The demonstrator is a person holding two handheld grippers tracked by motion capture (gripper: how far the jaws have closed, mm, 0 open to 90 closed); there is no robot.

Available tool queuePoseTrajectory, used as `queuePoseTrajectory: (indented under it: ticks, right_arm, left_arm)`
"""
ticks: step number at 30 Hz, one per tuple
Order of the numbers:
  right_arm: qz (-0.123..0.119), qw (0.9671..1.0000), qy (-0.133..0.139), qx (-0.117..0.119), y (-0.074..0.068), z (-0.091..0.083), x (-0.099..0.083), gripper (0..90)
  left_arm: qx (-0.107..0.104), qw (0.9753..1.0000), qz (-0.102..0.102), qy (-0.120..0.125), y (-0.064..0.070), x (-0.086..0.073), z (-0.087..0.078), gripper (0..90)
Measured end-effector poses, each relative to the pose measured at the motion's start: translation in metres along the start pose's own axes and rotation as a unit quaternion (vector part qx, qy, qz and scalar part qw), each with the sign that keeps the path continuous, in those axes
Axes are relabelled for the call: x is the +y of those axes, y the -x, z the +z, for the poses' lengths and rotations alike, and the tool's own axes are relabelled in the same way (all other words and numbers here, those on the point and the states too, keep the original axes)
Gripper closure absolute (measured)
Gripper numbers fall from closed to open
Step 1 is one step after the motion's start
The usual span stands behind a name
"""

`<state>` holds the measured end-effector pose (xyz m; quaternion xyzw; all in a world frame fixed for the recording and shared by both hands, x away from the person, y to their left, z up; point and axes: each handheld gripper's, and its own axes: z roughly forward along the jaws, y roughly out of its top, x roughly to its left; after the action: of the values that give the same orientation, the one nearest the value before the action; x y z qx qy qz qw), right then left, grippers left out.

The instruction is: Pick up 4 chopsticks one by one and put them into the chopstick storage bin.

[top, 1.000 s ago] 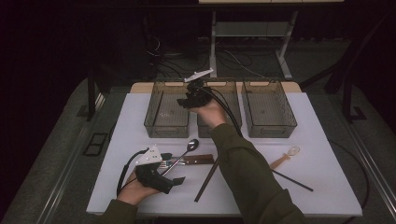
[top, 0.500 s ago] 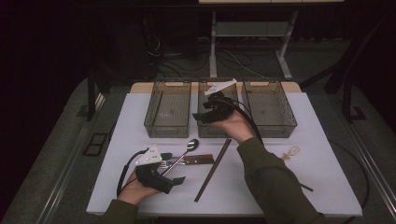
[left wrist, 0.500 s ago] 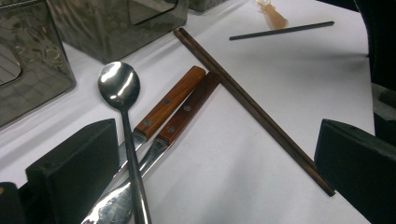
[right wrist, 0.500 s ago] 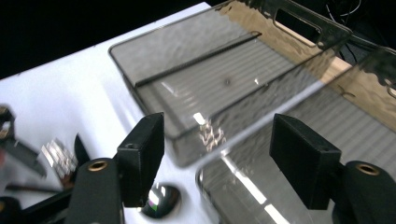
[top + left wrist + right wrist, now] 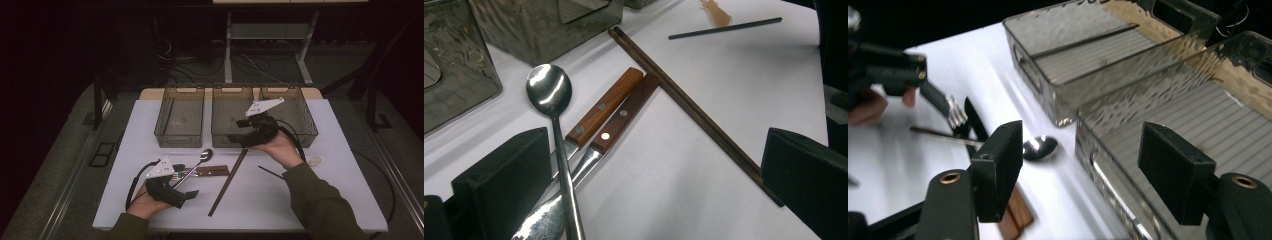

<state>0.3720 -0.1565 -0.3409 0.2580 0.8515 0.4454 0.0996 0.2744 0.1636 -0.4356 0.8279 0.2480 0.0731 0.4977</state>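
On the white tabletop the left hand-held gripper rests low beside a small heap of cutlery, its jaws spread wide with nothing between them. In its own view a spoon lies across the blades of two wooden-handled knives, and a pair of dark chopsticks runs diagonally just past the knife handles, touching them or nearly so. A single dark stick lies well apart toward the far side.

The right hand-held gripper hovers at the near wall of the middle bin of three clear bins, jaws also apart and empty; the left bin already holds a thin dark stick.

The main risk is the overlap. Closing on the spoon's shaft could catch a knife blade with it, or the smooth metal could slide out of the pads and knock the knives askew. The chopsticks are thin and lie flat, so a grab may take only one, or roll them. The right hand-held gripper, so near the bin wall, could nudge that light bin.
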Motion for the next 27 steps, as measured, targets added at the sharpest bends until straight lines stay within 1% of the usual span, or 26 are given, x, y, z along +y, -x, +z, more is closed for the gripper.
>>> queuePoseTrajectory:
  ticks: [3, 6, 7, 11, 14, 17, 19, 21, 23, 25, 27]
  right_arm:
    - [0.004, 1.0, 0.002, 0.008, 0.0, -0.007, -0.013, 33.2]
    - [0.006, 0.9999, 0.003, 0.008, 0.001, -0.014, -0.027, 33.2]
    - [0.01, 0.9999, 0.003, 0.01, 0.002, -0.017, -0.032, 33.2]
    - [0.025, 0.9996, 0.01, 0.006, 0.004, -0.032, -0.051, 33.2]
    - [0.029, 0.9995, 0.015, 0.004, 0.004, -0.044, -0.064, 33.4]
    - [0.029, 0.9995, 0.007, 0.001, 0.005, -0.053, -0.076, 33.4]
    - [0.031, 0.9995, 0.01, -0.001, 0.006, -0.06, -0.086, 33.1]
    - [0.036, 0.9993, 0.012, 0.0, 0.006, -0.068, -0.095, 32.4]
    - [0.039, 0.9992, 0.008, 0.0, 0.006, -0.075, -0.103, 32.8]
    - [0.04, 0.9992, 0.004, 0.004, 0.006, -0.083, -0.11, 32.7]
    - [0.041, 0.9992, 0.004, -0.002, 0.005, -0.09, -0.117, 31.9]
  left_arm:
    - [0.0, 1.0, 0.001, -0.002, 0.0, 0.0, 0.001, 0.0]
    - [0.001, 1.0, 0.003, -0.005, 0.0, 0.0, 0.0, 0.0]
    - [0.002, 1.0, 0.002, -0.005, 0.0, 0.0, 0.0, 0.0]
    - [0.004, 1.0, -0.004, 0.0, -0.001, -0.001, -0.002, 0.0]
    - [0.003, 1.0, -0.006, 0.003, -0.003, -0.002, -0.003, 0.0]
    - [0.001, 1.0, -0.006, 0.002, -0.003, -0.001, -0.001, 0.0]
    - [0.001, 1.0, -0.005, 0.001, -0.001, -0.001, -0.001, 0.0]
    - [0.003, 1.0, -0.004, 0.002, -0.001, 0.0, -0.001, 0.0]
    - [0.007, 1.0, -0.002, 0.003, -0.001, 0.001, -0.002, 0.0]
    - [0.009, 0.9999, -0.004, 0.002, 0.0, 0.001, -0.003, 0.0]
    - [0.01, 0.9999, -0.004, 0.0, 0.0, 0.001, -0.003, 0.0]
